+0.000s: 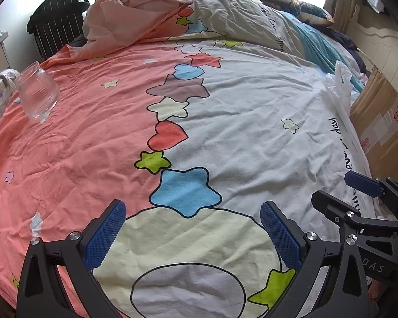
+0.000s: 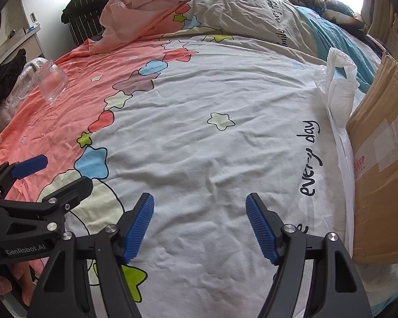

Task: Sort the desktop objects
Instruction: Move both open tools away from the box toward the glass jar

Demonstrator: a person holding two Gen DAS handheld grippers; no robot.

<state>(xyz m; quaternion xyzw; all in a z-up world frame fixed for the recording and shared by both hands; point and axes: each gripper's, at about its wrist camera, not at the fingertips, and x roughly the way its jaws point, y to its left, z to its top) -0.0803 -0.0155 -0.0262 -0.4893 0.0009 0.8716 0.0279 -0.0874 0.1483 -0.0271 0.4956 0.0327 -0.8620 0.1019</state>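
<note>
We find the left hand-held gripper released, jaws apart over the bed cover, nothing between them; the right hand-held gripper likewise stands open and empty just beside it. The glass jar stands upright, mouth up, far off to the upper left near the bed's edge. We judge the left hand nearer; both remain well apart from it.

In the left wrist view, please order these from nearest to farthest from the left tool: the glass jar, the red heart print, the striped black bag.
1. Red heart print, straight ahead of the left tool.
2. Glass jar, far left.
3. Striped black bag, beyond the bed, upper left.
</note>
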